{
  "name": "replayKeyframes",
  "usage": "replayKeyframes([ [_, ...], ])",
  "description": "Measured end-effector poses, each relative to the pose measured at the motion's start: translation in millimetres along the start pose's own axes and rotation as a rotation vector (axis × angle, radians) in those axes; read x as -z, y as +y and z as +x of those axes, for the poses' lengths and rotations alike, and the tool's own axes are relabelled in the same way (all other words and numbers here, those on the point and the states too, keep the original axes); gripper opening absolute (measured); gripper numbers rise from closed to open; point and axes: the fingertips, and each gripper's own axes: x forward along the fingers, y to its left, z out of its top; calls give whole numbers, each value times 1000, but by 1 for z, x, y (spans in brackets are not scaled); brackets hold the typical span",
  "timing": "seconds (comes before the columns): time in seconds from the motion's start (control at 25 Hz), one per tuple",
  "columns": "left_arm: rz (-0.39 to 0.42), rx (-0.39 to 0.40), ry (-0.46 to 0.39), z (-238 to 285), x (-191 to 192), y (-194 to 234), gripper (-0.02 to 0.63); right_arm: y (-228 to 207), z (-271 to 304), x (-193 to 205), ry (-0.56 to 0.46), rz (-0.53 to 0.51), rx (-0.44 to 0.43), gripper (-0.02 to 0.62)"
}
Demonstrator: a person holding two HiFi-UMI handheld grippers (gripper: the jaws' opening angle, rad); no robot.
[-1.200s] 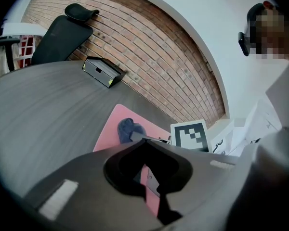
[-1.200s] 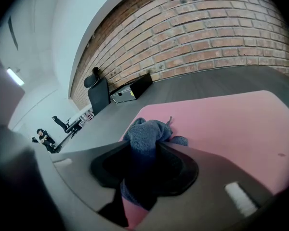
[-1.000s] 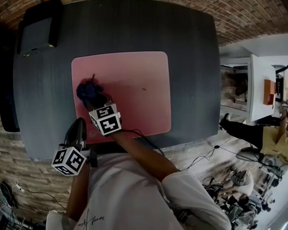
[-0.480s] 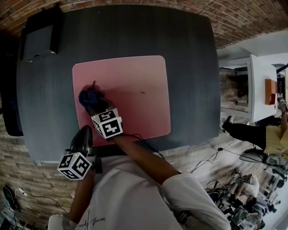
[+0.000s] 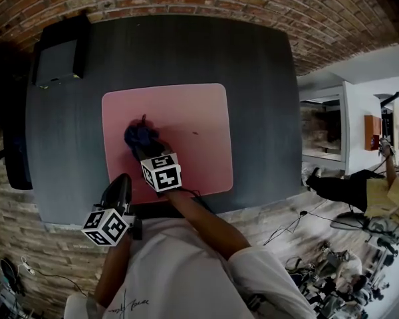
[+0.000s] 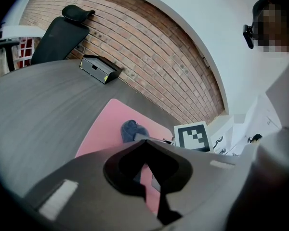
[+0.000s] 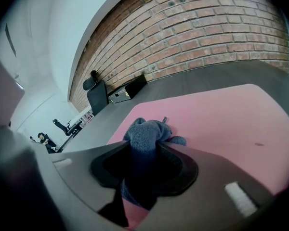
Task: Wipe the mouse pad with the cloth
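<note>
**A:** Why is the cloth bunched up like that?

**B:** Your right gripper has its jaws clamped on the blue cloth. It's wadded so that a lump bulges past the tips and rests on the pink mouse pad. I judge that lump is your wiping face. It sits on the left part of the pad.

**A:** And your other hand?

**B:** Your left gripper hangs over the desk's near edge, just off the pad's near-left corner. Its jaws are pressed together on nothing, and it looks parked to stay clear of the stroke.

**A:** Where is your room?

**B:** Mostly to the right, where the pad is bare except for a small dark speck. The pad's left edge is near the cloth, so you have little travel that way. Past every edge lies open dark desk. The black box at the far-left corner is well apart from the pad. Your forearm crosses the near edge, so pulls toward you are the tightest.
</note>
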Motion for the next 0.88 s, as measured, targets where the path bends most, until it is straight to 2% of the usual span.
replayKeyframes([
  [0.44,29,11,-8,11,-1,-15,6,-40,-25,-1,-20,37,63,141],
  [0.88,35,25,-4,21,3,-29,11,-75,-49,1,-18,34,82,141],
])
